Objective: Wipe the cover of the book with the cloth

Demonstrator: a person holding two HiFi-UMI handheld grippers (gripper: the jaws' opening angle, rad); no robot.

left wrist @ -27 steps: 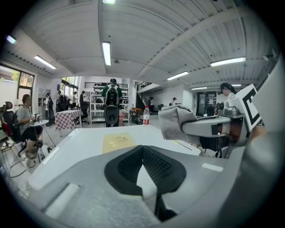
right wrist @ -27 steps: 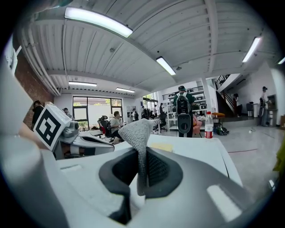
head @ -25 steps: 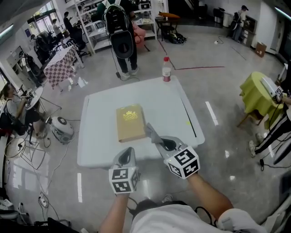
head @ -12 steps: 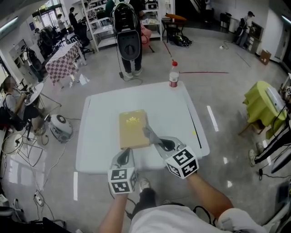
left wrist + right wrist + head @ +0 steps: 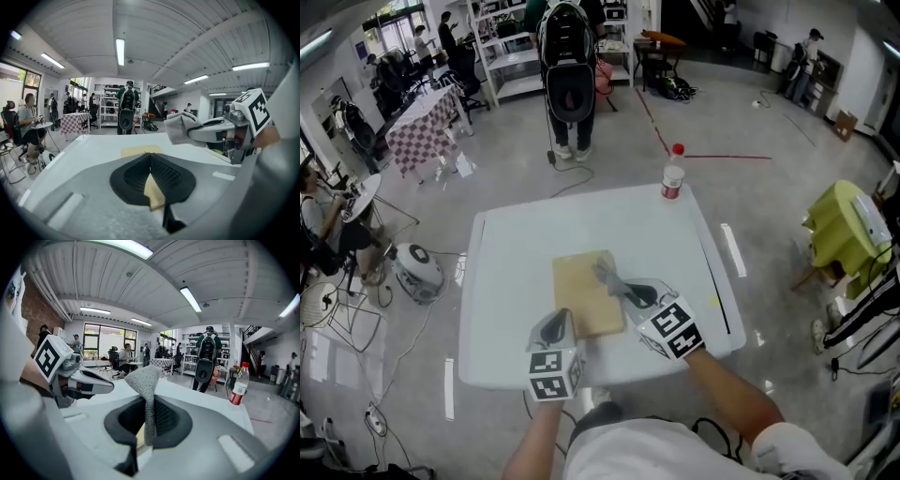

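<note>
Right gripper (image 5: 624, 287) jaws pinch the grey cloth (image 5: 607, 273) over the tan book (image 5: 579, 292) on the white table (image 5: 514, 246); left gripper (image 5: 561, 320) jaws sit together at the book's near edge

This is looking like a big open lab or workshop hall; strip lights (image 5: 120, 51) are glowing overhead; metal shelving (image 5: 508, 58) is lining the far side. A seated person (image 5: 28, 119) is sitting at a desk; red tape (image 5: 727, 157) is crossing the polished floor (image 5: 750, 112).
</note>
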